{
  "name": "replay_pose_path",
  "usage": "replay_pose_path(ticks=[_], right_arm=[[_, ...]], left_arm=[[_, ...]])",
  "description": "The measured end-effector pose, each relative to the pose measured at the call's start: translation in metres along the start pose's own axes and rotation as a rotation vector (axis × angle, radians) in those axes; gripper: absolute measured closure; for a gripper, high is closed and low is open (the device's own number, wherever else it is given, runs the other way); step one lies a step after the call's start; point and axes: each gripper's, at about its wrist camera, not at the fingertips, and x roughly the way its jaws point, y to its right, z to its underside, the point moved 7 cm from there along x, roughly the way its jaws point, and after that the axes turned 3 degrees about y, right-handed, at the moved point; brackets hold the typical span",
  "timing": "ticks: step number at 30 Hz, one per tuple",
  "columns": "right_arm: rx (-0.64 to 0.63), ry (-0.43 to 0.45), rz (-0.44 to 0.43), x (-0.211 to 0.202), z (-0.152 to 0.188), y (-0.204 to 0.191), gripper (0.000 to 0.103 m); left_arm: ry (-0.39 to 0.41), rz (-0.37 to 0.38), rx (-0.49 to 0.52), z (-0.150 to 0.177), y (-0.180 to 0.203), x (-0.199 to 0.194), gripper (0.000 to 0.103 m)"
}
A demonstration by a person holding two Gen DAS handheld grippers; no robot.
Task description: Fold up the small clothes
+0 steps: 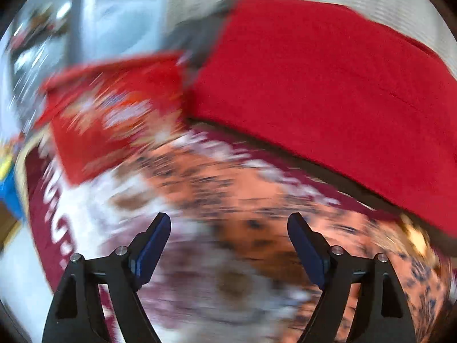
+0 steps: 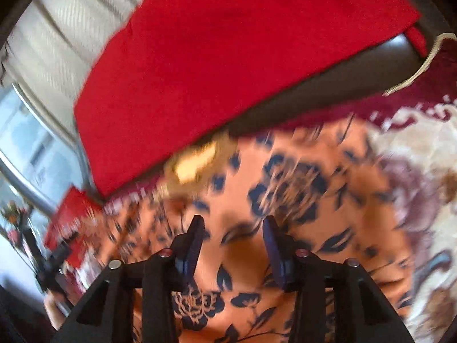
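Between our right gripper's point(image 2: 232, 224) blue pads point(image 2: 272, 237) we see only the orange flowered garment point(image 2: 285, 200) spread below; the jaws stand partly apart and press on nothing. Our left gripper point(image 1: 228, 223) is released too, its jaws wide, with blurred orange cloth point(image 1: 228, 177) and rug beneath them and nothing caught.

The garment lies flat on a patterned rug point(image 2: 422, 148) with a dark red border, its far edge near the foot of a red-covered sofa point(image 2: 228, 57). A pale label point(image 2: 194, 163) sits at that far edge, which we judge to be the neckline, though blur leaves this uncertain. If so, the piece points away from us toward the sofa, and its long axis would run from us to the sofa; we cannot see the hem to confirm it.

We judge the step in hand to be reaching for a fresh hold. To do it well, we should bring each gripper down at a matching edge or corner, pinch a single layer cleanly, and lift both together so the fold line stays straight.

A red printed cushion point(image 1: 114, 114) rests beyond the rug's far left corner.
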Motion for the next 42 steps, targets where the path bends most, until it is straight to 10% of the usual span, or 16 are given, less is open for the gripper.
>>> replay_pose_path(ticks=[2, 7, 14, 21, 23, 25, 28, 32, 42], right_arm=[[0.003, -0.104, 0.010, 0.025, 0.018, -0.002, 0.057], [-0.031, -0.053, -0.030, 0.018, 0.015, -0.022, 0.051], [-0.011, -0.008, -0.071, 0.014, 0.009, -0.033, 0.049], [0.011, -0.002, -0.084, 0.014, 0.006, -0.022, 0.049], [0.010, 0.005, -0.081, 0.014, 0.004, -0.020, 0.049], [0.015, 0.008, -0.080, 0.014, 0.002, -0.017, 0.049], [0.023, 0.018, -0.075, 0.012, 0.000, -0.011, 0.049], [0.047, 0.051, -0.072, 0.003, -0.007, 0.000, 0.049], [0.096, 0.148, -0.080, -0.042, -0.019, 0.023, 0.049]], left_arm=[[-0.027, -0.031, -0.115, 0.000, -0.045, 0.012, 0.019], [-0.042, -0.010, -0.274, -0.005, -0.099, 0.036, 0.019], [-0.203, 0.213, -0.498, 0.004, -0.082, 0.080, 0.019], [-0.191, 0.266, -0.552, -0.011, -0.063, 0.108, 0.019], [-0.183, 0.275, -0.563, -0.017, -0.062, 0.121, 0.040], [-0.198, 0.276, -0.554, -0.018, -0.060, 0.134, 0.074], [-0.184, 0.261, -0.525, -0.020, -0.057, 0.141, 0.094], [-0.085, 0.276, -0.422, -0.043, -0.033, 0.115, 0.096], [0.083, 0.594, 0.009, -0.052, 0.152, -0.035, 0.097]])
